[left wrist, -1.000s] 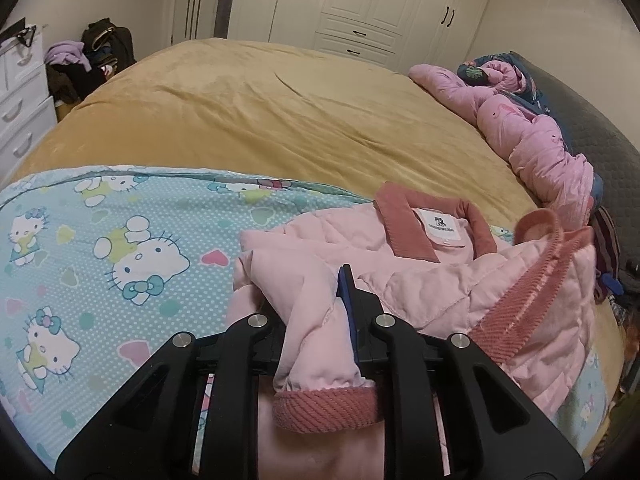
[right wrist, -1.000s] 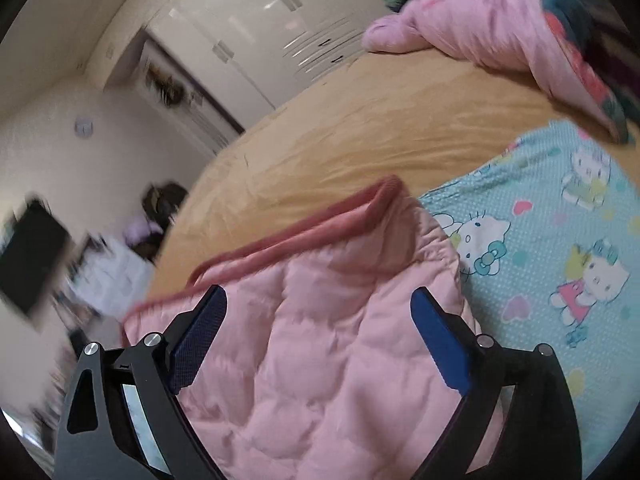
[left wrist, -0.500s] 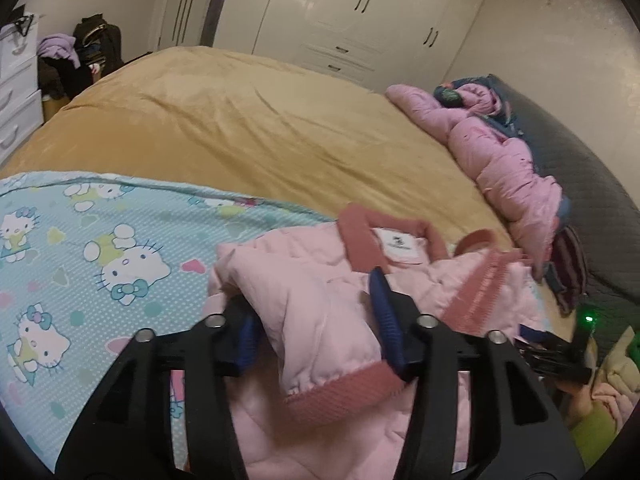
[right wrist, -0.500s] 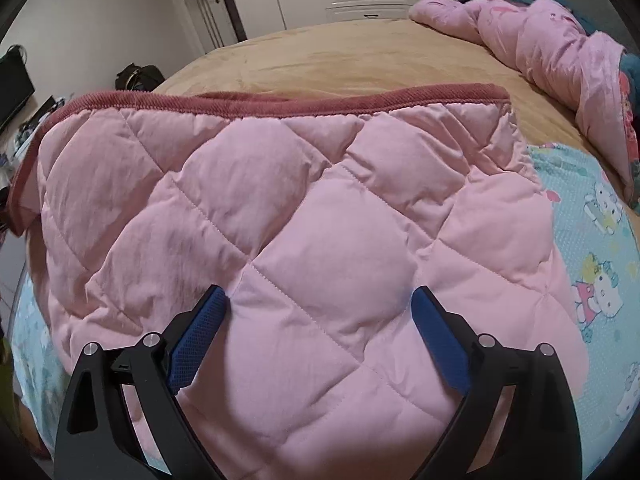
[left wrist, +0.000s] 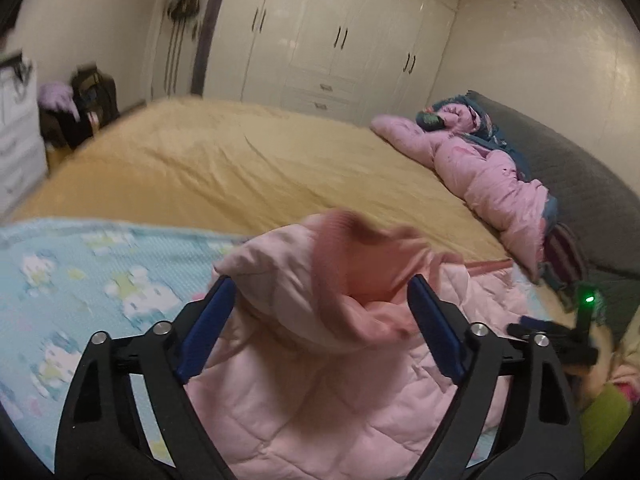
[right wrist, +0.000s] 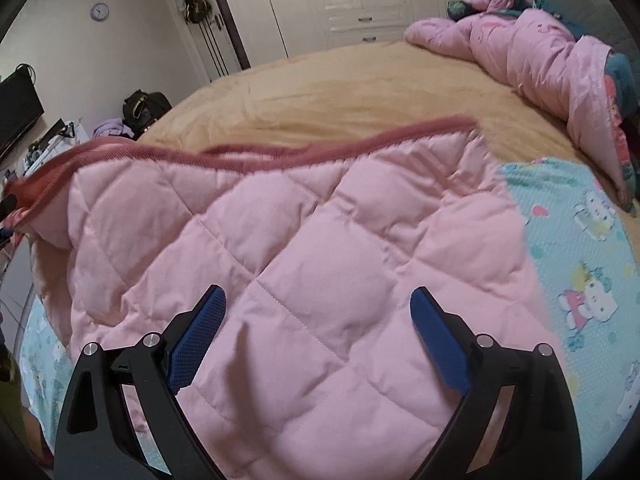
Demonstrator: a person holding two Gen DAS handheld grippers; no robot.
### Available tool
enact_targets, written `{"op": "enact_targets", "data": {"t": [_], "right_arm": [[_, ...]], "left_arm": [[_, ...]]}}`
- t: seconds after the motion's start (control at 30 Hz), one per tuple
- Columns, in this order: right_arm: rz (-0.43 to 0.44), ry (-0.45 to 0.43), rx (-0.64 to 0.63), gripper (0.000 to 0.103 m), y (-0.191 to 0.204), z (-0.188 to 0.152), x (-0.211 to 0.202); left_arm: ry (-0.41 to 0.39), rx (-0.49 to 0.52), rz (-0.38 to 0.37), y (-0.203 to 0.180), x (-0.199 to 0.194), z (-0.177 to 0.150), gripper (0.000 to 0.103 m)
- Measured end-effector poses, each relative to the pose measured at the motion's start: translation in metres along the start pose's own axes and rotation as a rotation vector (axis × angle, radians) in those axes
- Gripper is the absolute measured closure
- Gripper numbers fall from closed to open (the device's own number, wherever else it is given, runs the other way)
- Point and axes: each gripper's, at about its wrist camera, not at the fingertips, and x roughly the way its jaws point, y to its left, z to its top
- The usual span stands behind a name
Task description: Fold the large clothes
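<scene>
A pink quilted jacket (right wrist: 304, 264) with darker pink ribbed trim lies on a light blue cartoon-cat sheet (left wrist: 80, 280) on the bed. In the left wrist view its sleeve with the ribbed cuff (left wrist: 348, 256) bunches between the blue pads of my left gripper (left wrist: 320, 308). Those jaws are opening and the pads stand clear of the cloth. In the right wrist view my right gripper (right wrist: 318, 320) hovers open above the flat quilted panel, with nothing pinched. The ribbed hem (right wrist: 280, 148) runs along the panel's far edge.
A tan bedspread (left wrist: 260, 160) covers the bed beyond. A pink duvet (left wrist: 492, 184) is heaped along the grey headboard (left wrist: 580, 184) at right. White wardrobes (left wrist: 340, 40) line the far wall. A bag and clothes (left wrist: 84, 100) sit by drawers at left.
My left gripper went from shut on the sleeve to wide apart and rose, letting the sleeve go. The right view levelled out and came lower over the quilted panel.
</scene>
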Motion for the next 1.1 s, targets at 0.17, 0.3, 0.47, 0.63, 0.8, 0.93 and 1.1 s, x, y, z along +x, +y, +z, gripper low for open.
{"op": "enact_targets", "data": {"t": [0.17, 0.3, 0.47, 0.63, 0.8, 0.93, 1.1], "right_arm": [[-0.041, -0.045, 0.004, 0.01, -0.015, 0.004, -0.021], [-0.078, -0.069, 0.019, 0.01, -0.031, 0.007, -0.031], [-0.105, -0.074, 0.051, 0.01, -0.052, 0.007, -0.034], [-0.157, -0.068, 0.055, 0.01, -0.065, 0.007, -0.032], [-0.2, -0.051, 0.05, 0.01, -0.075, 0.006, -0.021], [-0.208, -0.039, 0.04, 0.01, -0.079, 0.006, -0.011], [-0.2, -0.025, 0.026, 0.01, -0.078, 0.01, 0.003]], "left_arm": [[-0.032, 0.037, 0.038, -0.001, -0.009, 0.006, 0.018], [-0.013, 0.035, 0.073, 0.008, -0.003, 0.002, 0.018], [0.064, 0.04, 0.15, 0.028, 0.022, -0.015, 0.013], [0.169, 0.035, 0.204, 0.051, 0.053, -0.043, 0.013], [0.272, 0.044, 0.202, 0.06, 0.081, -0.065, 0.013], [0.3, 0.053, 0.192, 0.06, 0.094, -0.071, 0.013], [0.31, 0.051, 0.187, 0.053, 0.106, -0.066, 0.013]]}}
